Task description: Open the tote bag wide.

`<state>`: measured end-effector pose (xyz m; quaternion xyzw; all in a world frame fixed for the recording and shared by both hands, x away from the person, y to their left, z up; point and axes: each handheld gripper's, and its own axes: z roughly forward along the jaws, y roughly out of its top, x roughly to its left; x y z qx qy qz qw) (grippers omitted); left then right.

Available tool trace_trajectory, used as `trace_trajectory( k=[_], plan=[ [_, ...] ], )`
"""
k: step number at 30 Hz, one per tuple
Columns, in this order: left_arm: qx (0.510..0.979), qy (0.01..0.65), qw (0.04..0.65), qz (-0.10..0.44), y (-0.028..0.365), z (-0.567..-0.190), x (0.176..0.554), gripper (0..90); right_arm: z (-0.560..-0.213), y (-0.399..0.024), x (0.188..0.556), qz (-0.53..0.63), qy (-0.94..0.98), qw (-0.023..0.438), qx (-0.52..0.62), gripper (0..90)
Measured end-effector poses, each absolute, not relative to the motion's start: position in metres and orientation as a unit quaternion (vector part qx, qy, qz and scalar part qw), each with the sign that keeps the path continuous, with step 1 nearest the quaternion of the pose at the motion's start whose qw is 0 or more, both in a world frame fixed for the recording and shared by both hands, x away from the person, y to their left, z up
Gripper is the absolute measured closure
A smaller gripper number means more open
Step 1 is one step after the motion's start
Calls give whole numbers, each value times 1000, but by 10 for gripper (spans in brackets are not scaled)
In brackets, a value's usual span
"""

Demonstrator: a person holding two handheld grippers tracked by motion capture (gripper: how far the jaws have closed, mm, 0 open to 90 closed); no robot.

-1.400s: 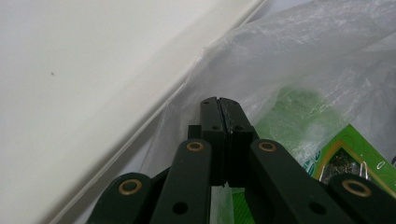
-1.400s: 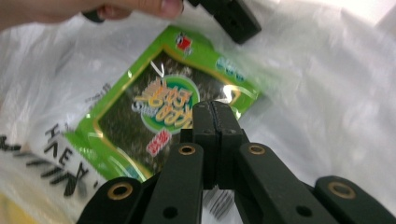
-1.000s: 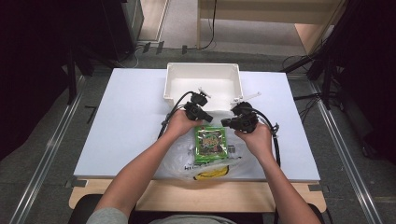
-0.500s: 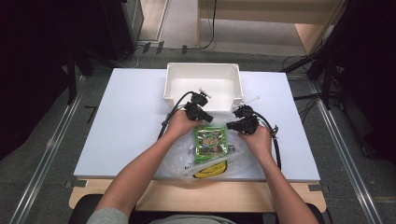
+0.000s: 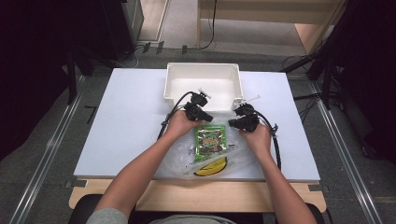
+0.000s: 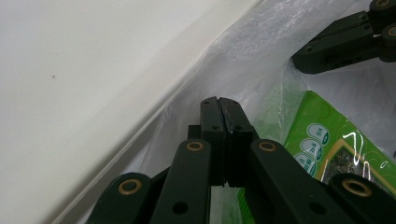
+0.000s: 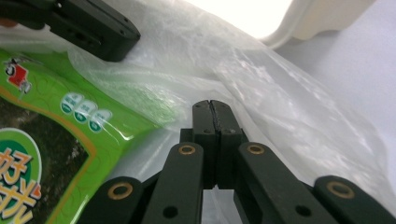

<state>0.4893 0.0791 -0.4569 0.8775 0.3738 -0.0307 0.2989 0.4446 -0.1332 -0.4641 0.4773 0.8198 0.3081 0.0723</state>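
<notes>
A clear plastic bag lies at the table's near edge with a green snack packet and a yellow thing inside. My left gripper is shut at the bag's far edge, left of the packet, with film gathered at its tips. My right gripper is shut at the same edge, right of the packet, and the film runs away from its tips. The packet lies between the two grippers. Each gripper view shows the other gripper close by.
A white bin stands just beyond both grippers, its wall close to the jaws. The white table spreads wide to the left, and a strip of it lies to the right of the bag.
My right gripper has come down and slightly nearer, onto the bag's edge. The left gripper and the packet have stayed where they were.
</notes>
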Motion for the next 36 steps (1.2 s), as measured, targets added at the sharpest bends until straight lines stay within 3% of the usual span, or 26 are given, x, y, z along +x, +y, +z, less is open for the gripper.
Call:
trace_trajectory(
  k=[12, 26, 36],
  plan=[
    [878, 378, 294, -28, 77, -456, 489, 893, -437, -141, 405, 346, 823, 59, 447, 900],
    [880, 376, 289, -26, 75, -455, 489, 892, -439, -123, 364, 350, 846, 18, 401, 900],
    [881, 375, 289, -21, 75, -455, 488, 887, -449, -137, 340, 338, 847, 0, 410, 900]
  ],
)
